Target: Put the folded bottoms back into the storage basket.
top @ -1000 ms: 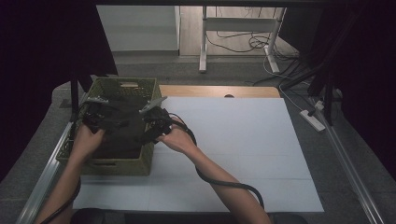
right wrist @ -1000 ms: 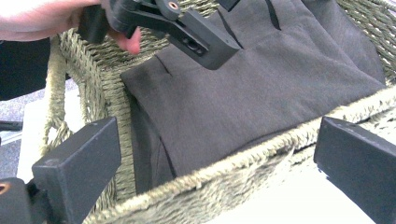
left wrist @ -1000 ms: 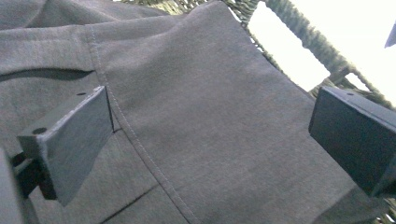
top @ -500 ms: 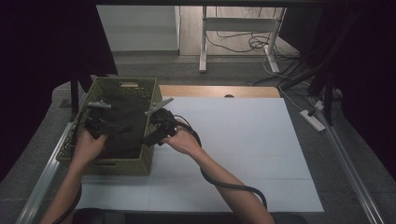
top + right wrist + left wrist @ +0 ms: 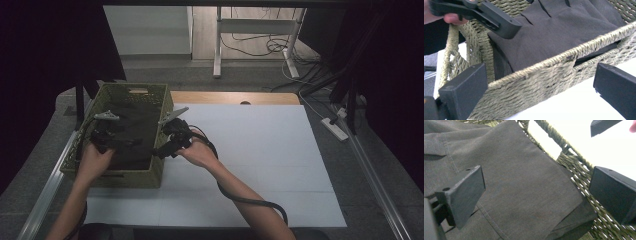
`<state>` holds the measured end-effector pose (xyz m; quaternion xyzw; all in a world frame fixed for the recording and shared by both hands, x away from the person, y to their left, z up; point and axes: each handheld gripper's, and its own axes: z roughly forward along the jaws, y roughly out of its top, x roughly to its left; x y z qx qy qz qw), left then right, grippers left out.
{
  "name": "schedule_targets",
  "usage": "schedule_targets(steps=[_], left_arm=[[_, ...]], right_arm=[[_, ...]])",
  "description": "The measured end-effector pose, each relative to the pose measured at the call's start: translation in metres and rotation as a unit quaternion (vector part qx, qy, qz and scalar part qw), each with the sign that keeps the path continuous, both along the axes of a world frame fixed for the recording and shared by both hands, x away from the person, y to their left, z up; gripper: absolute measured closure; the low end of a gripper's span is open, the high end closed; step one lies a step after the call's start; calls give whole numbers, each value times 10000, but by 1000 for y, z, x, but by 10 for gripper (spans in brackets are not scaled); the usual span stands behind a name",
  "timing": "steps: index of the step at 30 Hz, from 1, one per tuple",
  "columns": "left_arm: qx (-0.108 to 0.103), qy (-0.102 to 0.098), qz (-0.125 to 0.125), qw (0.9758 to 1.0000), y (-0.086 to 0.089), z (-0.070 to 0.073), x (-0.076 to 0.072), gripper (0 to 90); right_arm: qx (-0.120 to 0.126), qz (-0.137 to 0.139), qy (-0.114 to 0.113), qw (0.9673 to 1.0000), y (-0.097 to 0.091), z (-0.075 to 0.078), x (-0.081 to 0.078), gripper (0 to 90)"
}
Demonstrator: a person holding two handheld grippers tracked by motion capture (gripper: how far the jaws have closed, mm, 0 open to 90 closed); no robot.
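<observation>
Now your left gripper (image 5: 534, 192) hangs wide open over the dark folded cloth (image 5: 524, 195), holding nothing. Your right gripper (image 5: 539, 92) is wide open too, just outside the woven basket (image 5: 150, 176) at the left of the frame, where the cloth lies.
</observation>
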<state>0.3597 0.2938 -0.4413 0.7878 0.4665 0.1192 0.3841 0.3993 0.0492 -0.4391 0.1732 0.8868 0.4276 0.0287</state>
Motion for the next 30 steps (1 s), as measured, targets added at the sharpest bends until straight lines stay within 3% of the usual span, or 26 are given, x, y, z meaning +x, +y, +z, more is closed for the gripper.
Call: schedule_targets(steps=[11, 16, 25, 30], left_arm=[[-53, -104, -35, 9999, -5, 5, -15, 18], [-179, -107, -27, 9998, -9, 5, -20, 20], [-117, -222, -55, 9997, -13, 10, -35, 20], [-117, -252, -50, 9996, -15, 10, -46, 21]], right_arm=[[6, -183, 6, 9998, -8, 0, -1, 0], [-20, -160, 12, 9999, -12, 0, -2, 0], [-4, -132, -22, 9999, -18, -1, -2, 0], [-132, -61, -160, 9998, -21, -1, -5, 0]])
